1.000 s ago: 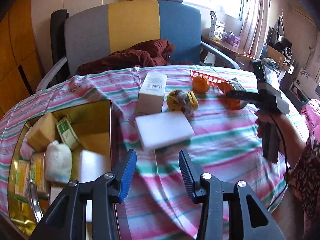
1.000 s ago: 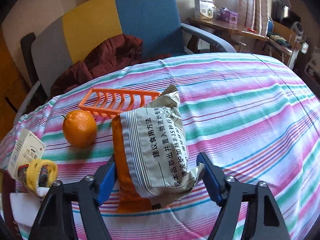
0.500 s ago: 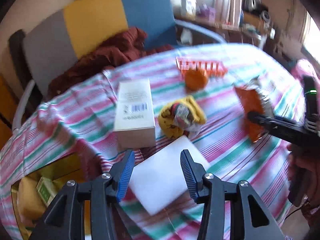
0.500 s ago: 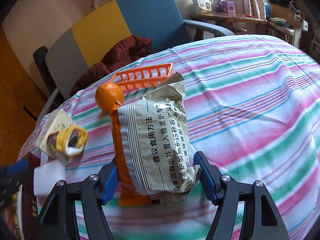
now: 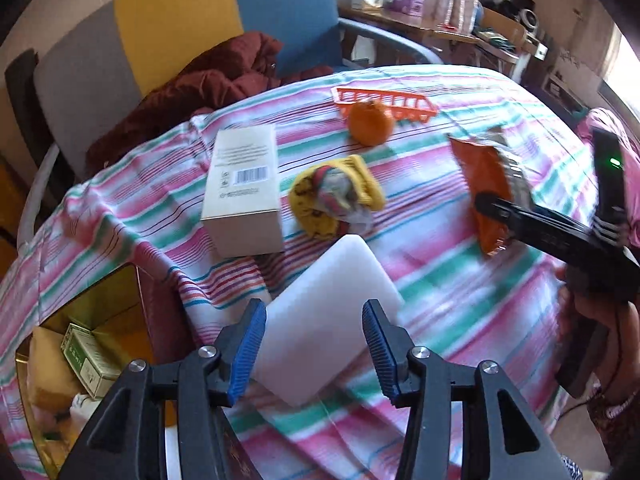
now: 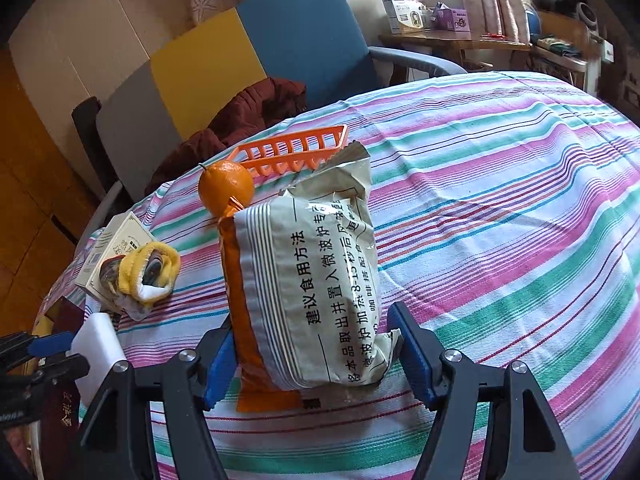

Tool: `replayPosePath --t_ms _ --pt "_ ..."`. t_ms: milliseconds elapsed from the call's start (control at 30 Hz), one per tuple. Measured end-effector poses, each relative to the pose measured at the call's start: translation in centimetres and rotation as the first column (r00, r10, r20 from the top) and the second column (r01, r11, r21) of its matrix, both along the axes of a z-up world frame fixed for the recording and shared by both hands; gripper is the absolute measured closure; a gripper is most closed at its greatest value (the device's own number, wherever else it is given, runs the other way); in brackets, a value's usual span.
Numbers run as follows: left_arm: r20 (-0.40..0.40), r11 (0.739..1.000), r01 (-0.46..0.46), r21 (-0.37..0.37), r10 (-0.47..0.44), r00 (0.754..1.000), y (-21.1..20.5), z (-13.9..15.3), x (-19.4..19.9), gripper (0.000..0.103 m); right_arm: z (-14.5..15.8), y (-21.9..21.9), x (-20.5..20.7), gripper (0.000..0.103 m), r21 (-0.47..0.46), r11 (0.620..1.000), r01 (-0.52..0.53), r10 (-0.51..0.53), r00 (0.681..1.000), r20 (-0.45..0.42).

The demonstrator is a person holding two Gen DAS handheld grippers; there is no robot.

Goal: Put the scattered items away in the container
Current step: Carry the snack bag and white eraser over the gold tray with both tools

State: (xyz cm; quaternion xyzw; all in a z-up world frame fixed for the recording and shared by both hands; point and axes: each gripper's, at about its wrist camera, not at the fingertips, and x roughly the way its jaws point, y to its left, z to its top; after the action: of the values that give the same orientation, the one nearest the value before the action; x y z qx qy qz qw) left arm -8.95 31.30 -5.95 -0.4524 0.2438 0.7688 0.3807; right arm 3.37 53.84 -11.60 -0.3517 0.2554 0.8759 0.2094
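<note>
Left wrist: left gripper (image 5: 313, 354) fingers apart astride one white block (image 5: 328, 320); right gripper (image 6: 316, 354) clasping one snack bag (image 6: 308, 296)

1. Left gripper (image 5: 312, 354): foam block (image 5: 332, 320) lies between its fingers and runs ahead on the table (image 5: 460, 320).
2. Ahead-left of it: carton (image 5: 244, 188). Straight ahead, past the block: rolled sock bundle (image 5: 338, 196), just beside the carton.
3. Further ahead: fruit (image 5: 369, 122), with a slatted rack (image 5: 400, 100) touching behind it.
4. Left and below: open container (image 5: 120, 284) with small boxes (image 5: 86, 354) inside.
5. Right gripper (image 6: 316, 354): snack bag (image 6: 308, 280) sits between its fingers, extending ahead.
6. Behind the table: chair (image 6: 280, 48) with a bundled garment (image 6: 248, 112) on the seat.
</note>
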Motion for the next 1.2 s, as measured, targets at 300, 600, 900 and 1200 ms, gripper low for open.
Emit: replayPosePath --t_ms 300,600,900,1200 --pt "0.003 0.995 0.096 0.022 -0.096 0.995 -1.8 1.5 5.9 0.053 0.1 -0.1 0.0 0.032 0.003 1.000 0.000 0.000 1.000 -0.005" --pt "-0.031 0.994 0.081 0.070 -0.079 0.996 -3.4 1.5 6.7 0.052 0.1 -0.1 0.0 0.032 0.001 1.000 -0.001 0.001 1.000 -0.009" --pt "-0.081 0.938 0.318 -0.135 -0.330 0.940 0.9 -1.4 6.4 0.052 0.1 -0.1 0.0 0.032 0.004 1.000 -0.003 0.003 1.000 -0.011" --pt "0.096 0.877 0.458 -0.149 -0.448 0.889 1.1 -2.5 5.5 0.037 0.0 -0.1 0.1 0.031 -0.003 1.000 -0.004 0.003 1.000 -0.017"
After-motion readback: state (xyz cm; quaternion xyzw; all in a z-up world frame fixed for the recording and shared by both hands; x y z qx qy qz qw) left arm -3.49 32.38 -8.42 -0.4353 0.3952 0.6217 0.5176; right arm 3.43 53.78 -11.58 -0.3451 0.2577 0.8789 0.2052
